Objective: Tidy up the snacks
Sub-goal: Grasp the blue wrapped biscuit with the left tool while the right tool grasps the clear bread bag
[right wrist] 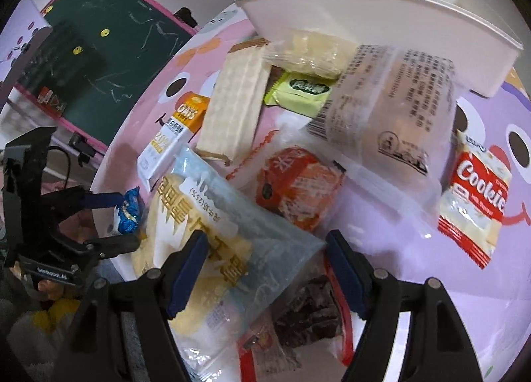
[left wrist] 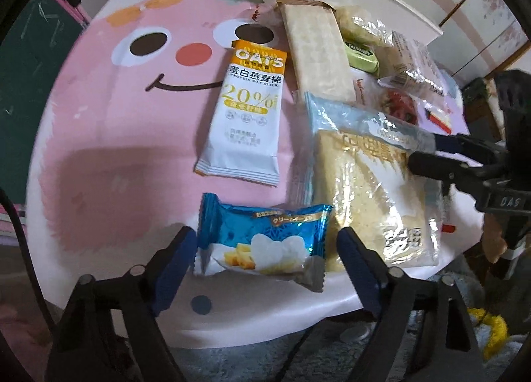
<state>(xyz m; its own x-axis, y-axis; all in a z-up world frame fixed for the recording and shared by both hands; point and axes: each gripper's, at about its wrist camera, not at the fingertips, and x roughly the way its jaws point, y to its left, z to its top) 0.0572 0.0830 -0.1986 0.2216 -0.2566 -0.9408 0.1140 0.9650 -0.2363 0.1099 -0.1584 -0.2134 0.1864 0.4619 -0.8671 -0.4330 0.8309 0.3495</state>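
A small blue snack packet [left wrist: 262,242] lies near the table's front edge, between the open fingers of my left gripper [left wrist: 265,249]. It also shows in the right wrist view [right wrist: 127,212] beside the left gripper [right wrist: 109,219]. My right gripper [right wrist: 265,259] is open over a large pale bread packet [right wrist: 212,236], which also shows in the left wrist view [left wrist: 368,189]. The right gripper [left wrist: 421,152] reaches in from the right there. A white bin [right wrist: 381,20] stands at the back.
Several other snacks lie on the pink and purple cartoon table [left wrist: 132,123]: an oats stick [left wrist: 249,109], a long wafer pack [left wrist: 318,53], a green packet [right wrist: 298,93], an orange bun [right wrist: 298,186], a clear bag [right wrist: 388,99], a Cookie packet [right wrist: 478,196]. A chalkboard [right wrist: 109,59] stands to the left.
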